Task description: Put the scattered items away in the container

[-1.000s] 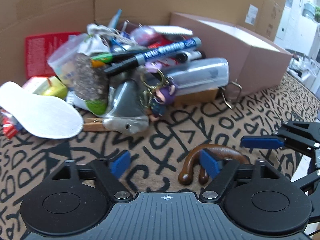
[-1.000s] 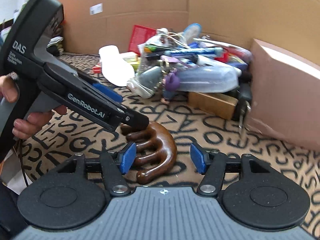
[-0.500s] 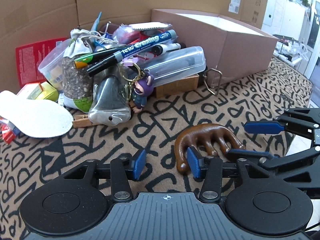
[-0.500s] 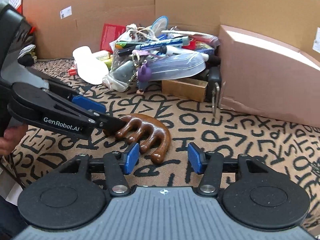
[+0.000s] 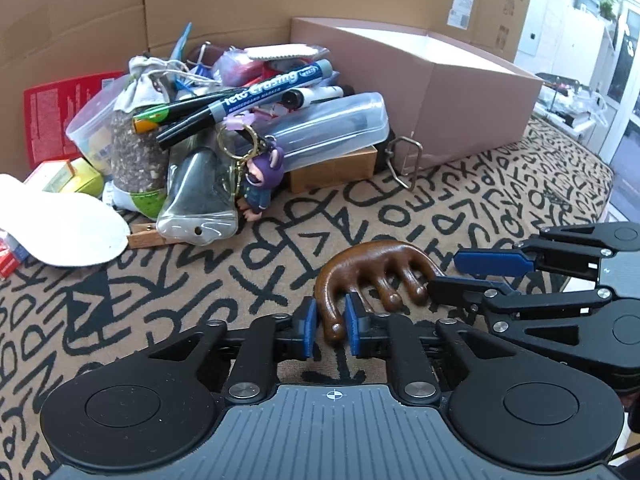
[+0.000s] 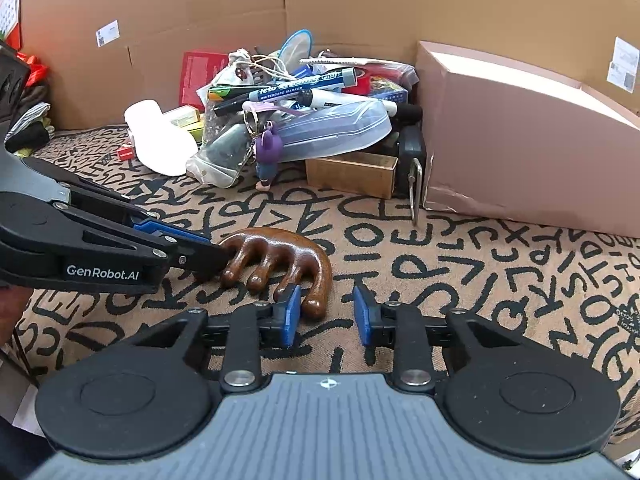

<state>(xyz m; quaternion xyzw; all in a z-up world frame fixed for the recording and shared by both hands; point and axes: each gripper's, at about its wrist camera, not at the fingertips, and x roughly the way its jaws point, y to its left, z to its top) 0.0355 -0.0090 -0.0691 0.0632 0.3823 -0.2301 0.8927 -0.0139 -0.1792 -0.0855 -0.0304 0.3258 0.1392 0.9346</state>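
A brown wooden comb [image 5: 372,264] with thick rounded teeth lies on the patterned cloth. My left gripper [image 5: 330,324] is closing; its blue pads press both sides of the comb's end tooth. From the right wrist view the left gripper [image 6: 208,250] bites the comb [image 6: 280,248] from the left. My right gripper [image 6: 327,314] is closing too, its pads still apart. The comb's other end tooth sits just inside its left pad, and the right pad is clear of it. The pink-brown cardboard box [image 5: 460,92] stands open at the back right.
A pile of scattered items [image 5: 240,120] sits at the back: markers, a clear plastic case, a purple keychain figure, bags, a small wooden box. A white insole [image 5: 52,224] lies at the left. Tall cardboard walls [image 6: 160,12] close off the back. A metal clip [image 6: 416,188] leans against the box.
The left gripper shifted over to the comb's end tooth and its jaws narrowed onto it. The right gripper's jaws narrowed beside the comb's other end while rolling slightly.
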